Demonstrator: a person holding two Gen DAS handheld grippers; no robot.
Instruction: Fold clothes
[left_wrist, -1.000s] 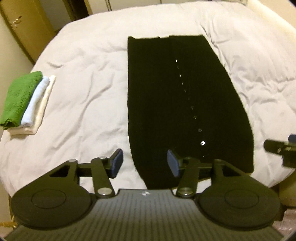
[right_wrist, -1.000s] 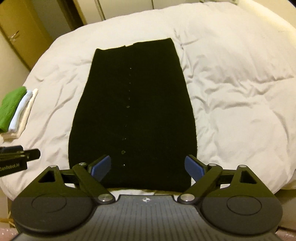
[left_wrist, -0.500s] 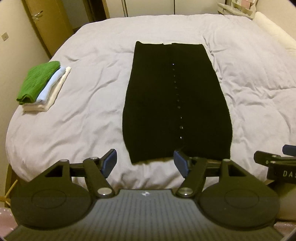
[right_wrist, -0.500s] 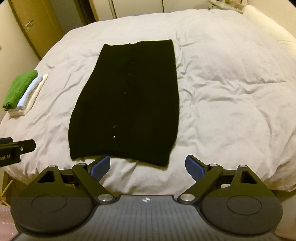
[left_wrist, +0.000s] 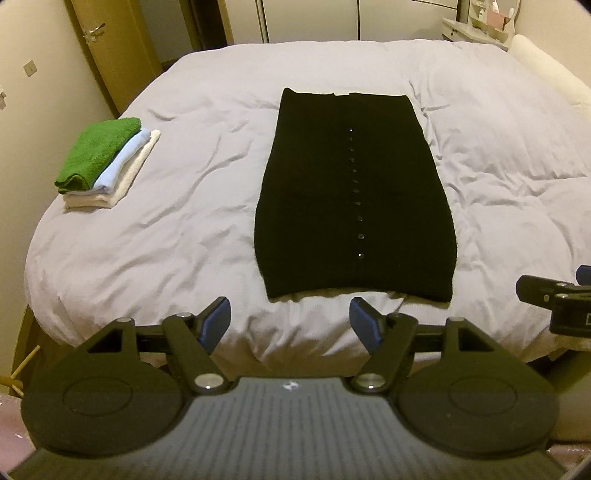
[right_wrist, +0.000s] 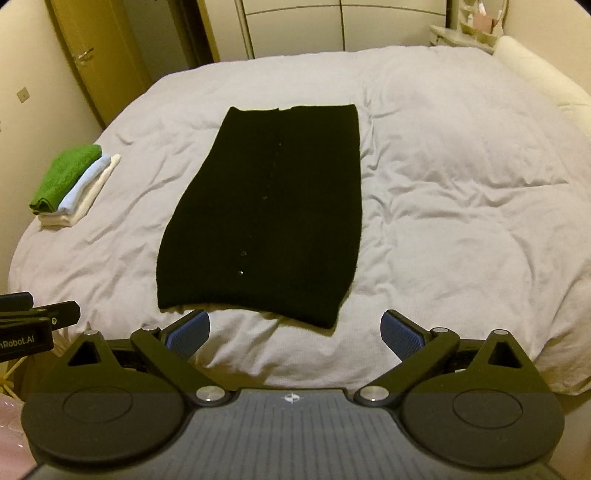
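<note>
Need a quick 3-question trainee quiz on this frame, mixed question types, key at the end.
1. True or false: the black garment lies flat on the bed.
2. The folded stack has which colour on top? A green, B blue, C cream.
3. Is anything between the pads of the left gripper or the right gripper?

Key: 1 true. 2 A. 3 No, both are empty, jaws opening, short of the garment's near edge.
</note>
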